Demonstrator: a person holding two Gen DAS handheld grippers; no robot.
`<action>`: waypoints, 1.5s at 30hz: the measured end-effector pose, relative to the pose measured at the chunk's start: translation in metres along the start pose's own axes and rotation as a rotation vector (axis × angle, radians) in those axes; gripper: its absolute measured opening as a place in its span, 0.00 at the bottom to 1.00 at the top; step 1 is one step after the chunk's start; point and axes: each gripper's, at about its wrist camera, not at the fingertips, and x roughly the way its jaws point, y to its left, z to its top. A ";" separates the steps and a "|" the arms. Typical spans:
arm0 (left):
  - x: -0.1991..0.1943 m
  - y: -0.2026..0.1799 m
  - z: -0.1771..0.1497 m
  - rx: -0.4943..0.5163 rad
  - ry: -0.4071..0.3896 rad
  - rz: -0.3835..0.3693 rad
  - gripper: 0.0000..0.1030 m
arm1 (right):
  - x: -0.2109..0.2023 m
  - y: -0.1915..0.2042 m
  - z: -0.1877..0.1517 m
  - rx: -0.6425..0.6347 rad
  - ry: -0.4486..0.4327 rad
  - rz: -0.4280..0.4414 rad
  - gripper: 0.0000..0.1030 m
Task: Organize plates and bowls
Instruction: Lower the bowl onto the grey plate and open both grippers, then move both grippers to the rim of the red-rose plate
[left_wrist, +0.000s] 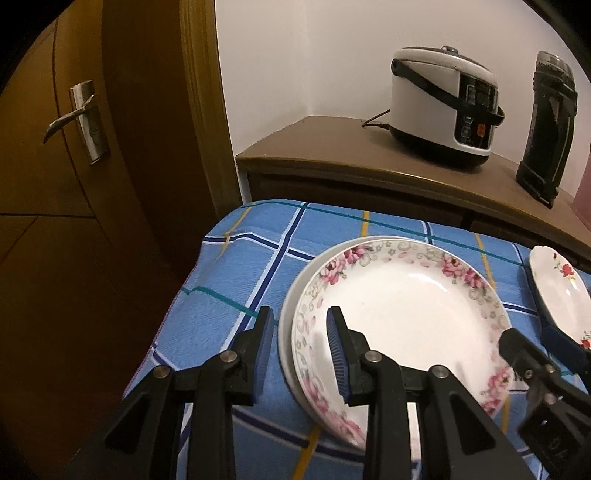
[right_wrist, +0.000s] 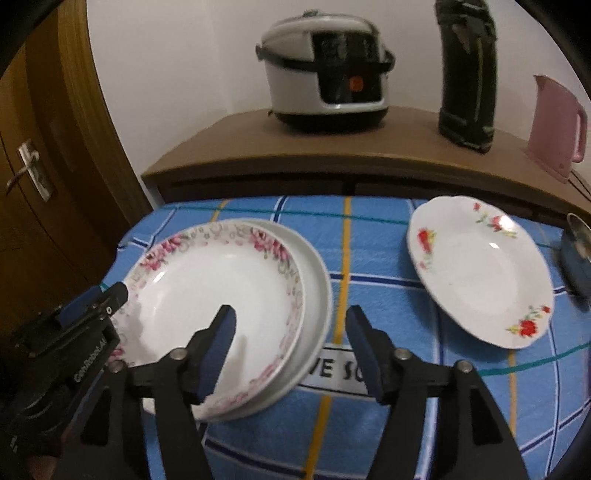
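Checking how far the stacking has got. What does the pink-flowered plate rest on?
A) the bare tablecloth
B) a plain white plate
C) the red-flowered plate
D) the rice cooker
B: the pink-flowered plate sits on a plain white plate, whose rim shows beyond its edge, while the red-flowered plate lies apart on the tablecloth.

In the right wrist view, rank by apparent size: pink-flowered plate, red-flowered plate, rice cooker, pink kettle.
1. Pink-flowered plate, nearest the camera.
2. Red-flowered plate and rice cooker: too alike to rank; the cooker stands farther back.
3. Pink kettle, partly cut off.
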 end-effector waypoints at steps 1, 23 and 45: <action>-0.005 -0.001 -0.001 -0.003 -0.001 -0.004 0.39 | -0.004 -0.002 0.000 0.003 -0.004 0.001 0.64; -0.087 -0.065 -0.029 0.064 -0.049 -0.078 0.62 | -0.085 -0.053 -0.017 0.029 -0.061 -0.071 0.69; -0.100 -0.127 -0.034 0.147 -0.028 -0.175 0.62 | -0.111 -0.115 -0.021 0.098 -0.065 -0.120 0.69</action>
